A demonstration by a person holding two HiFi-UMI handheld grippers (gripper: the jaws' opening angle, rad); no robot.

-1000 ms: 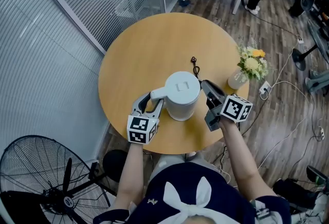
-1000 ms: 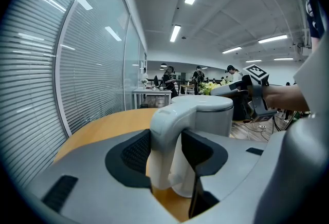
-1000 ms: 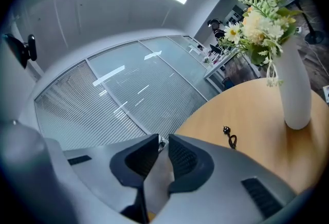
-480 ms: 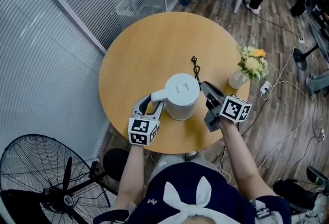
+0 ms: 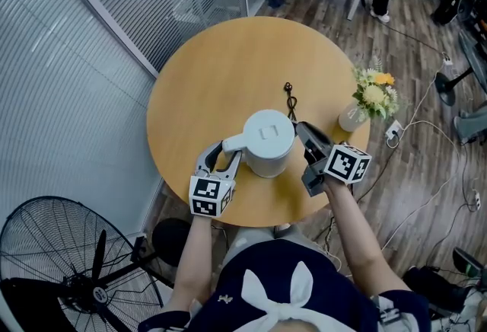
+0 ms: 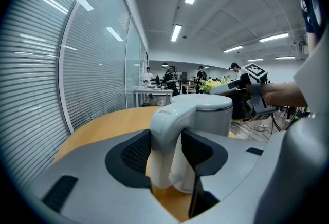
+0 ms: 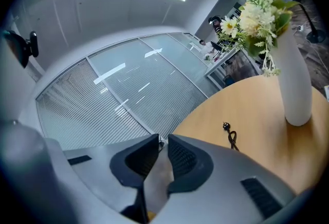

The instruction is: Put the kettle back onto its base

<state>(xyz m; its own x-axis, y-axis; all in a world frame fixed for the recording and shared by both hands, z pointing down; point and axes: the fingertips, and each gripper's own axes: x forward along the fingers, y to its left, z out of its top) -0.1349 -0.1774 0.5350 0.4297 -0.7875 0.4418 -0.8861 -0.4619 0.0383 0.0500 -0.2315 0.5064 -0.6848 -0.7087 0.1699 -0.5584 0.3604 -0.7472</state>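
Note:
A white electric kettle point(image 5: 268, 136) stands upright near the front of the round wooden table point(image 5: 228, 64). Its base is hidden from me. My left gripper point(image 5: 227, 148) is shut on the kettle's handle point(image 6: 167, 135), with a dark pad pressed to each side of it. My right gripper point(image 5: 300, 127) lies just right of the kettle body, pointing at it. Its jaws stand almost together point(image 7: 160, 148) with only a thin slit between the pads and nothing clearly held. A black cord with a plug point(image 5: 288, 94) runs toward the kettle and vanishes behind it.
A white vase of flowers point(image 5: 358, 113) stands at the table's right edge, close to my right gripper. A glass wall with blinds point(image 5: 114, 11) runs along the left. A floor fan point(image 5: 68, 269) stands at the lower left, and cables lie on the floor at the right.

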